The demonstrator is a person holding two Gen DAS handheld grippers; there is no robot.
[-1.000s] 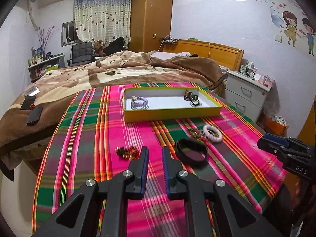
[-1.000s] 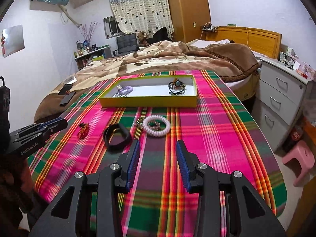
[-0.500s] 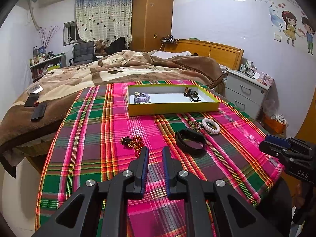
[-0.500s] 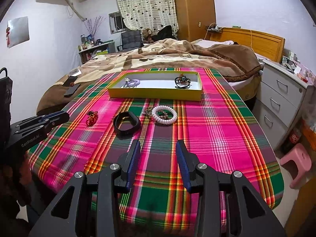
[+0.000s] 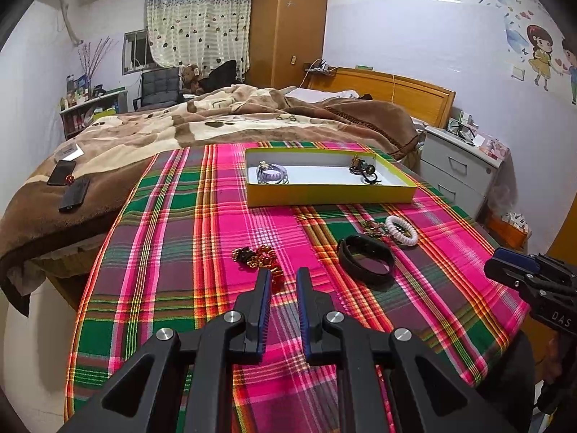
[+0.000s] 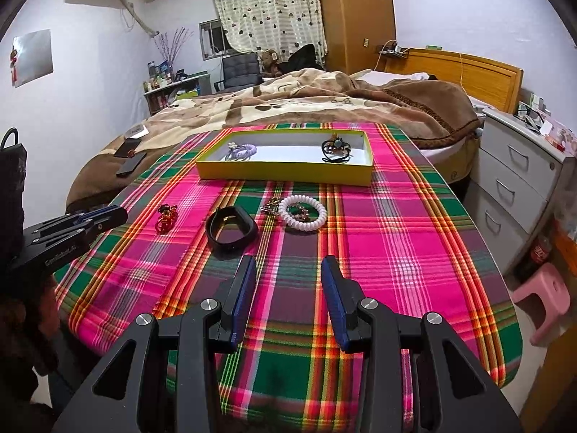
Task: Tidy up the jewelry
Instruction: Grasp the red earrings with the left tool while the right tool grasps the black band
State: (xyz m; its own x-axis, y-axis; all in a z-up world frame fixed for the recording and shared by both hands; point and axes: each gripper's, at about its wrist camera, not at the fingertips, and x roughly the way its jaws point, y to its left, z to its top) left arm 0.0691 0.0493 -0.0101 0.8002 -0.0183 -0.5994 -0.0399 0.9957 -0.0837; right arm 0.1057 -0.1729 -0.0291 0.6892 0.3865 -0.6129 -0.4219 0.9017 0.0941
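Note:
A yellow tray on the plaid cloth holds a purple hair tie at its left and a black beaded piece at its right. On the cloth in front lie a red-gold bracelet, a black band and a white coil tie beside a small metal piece. My left gripper is open by a narrow gap, empty, just behind the red-gold bracelet. My right gripper is open wide, empty, near the black band.
The plaid-covered table ends at a curved edge on all near sides. A bed with a brown blanket lies behind, with phones on it. A white drawer unit and a pink stool stand at the right.
Both grippers have pulled back and up from the table, so the jewelry looks farther away. Their jaws keep the same gaps. Nothing on the cloth has moved.

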